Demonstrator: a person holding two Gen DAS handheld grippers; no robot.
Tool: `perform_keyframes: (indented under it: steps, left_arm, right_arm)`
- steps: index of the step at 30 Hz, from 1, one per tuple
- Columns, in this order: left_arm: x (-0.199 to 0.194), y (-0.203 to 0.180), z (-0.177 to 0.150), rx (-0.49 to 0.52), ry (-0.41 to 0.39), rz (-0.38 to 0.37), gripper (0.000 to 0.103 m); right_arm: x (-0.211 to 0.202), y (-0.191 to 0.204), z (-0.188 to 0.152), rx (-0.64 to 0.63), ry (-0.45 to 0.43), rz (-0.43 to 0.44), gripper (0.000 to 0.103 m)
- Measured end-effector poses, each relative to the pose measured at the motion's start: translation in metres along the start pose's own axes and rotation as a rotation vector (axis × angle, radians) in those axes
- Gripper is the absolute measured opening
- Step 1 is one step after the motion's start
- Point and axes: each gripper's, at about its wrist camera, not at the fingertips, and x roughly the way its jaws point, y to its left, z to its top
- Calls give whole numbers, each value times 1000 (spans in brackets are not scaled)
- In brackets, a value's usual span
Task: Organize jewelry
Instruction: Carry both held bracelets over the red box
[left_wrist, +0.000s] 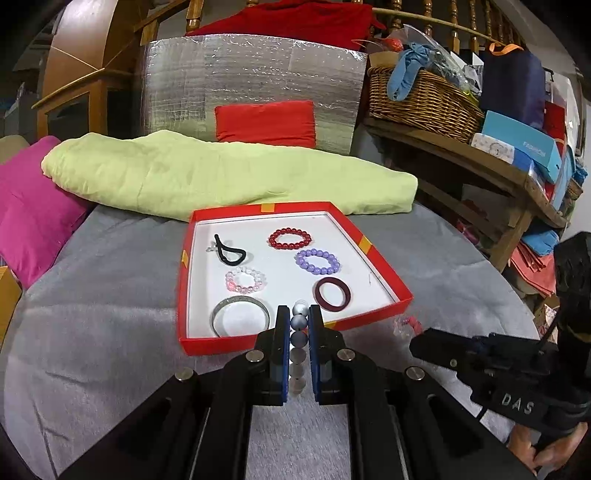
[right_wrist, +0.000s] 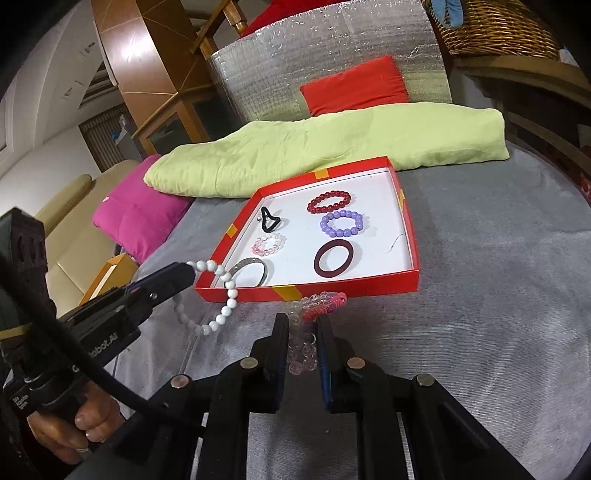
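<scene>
Risk is seen just outside the near wall of the red tray (right_wrist: 380, 284), where white beads (right_wrist: 225, 314) dangle clamped in the left gripper (left_wrist: 295, 325) and could be snagged on it, while clear beads (right_wrist: 304, 347) are pinched by the right gripper (right_wrist: 303, 325).

Tray (left_wrist: 369, 266) straight ahead of left gripper (left_wrist: 299, 321), on table cover (left_wrist: 110, 332). Six pieces inside. Folded blanket (left_wrist: 221, 173) behind tray. Cushion (left_wrist: 33, 199) far left. Wicker basket (left_wrist: 424, 99) up right, on shelf (left_wrist: 461, 147).
</scene>
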Motion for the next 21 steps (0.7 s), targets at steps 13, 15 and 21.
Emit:
perform_keyframes:
  steps: [13, 15, 21]
  left_arm:
    - [9, 8, 15, -40, -28, 22, 10]
    - [10, 9, 17, -49, -32, 20, 10]
    - [16, 8, 23, -63, -38, 25, 10]
  right_arm:
    - [10, 3, 9, 24, -3, 2, 16]
    - [9, 2, 12, 33, -13, 7, 16]
    - [8, -2, 21, 54, -30, 3, 16]
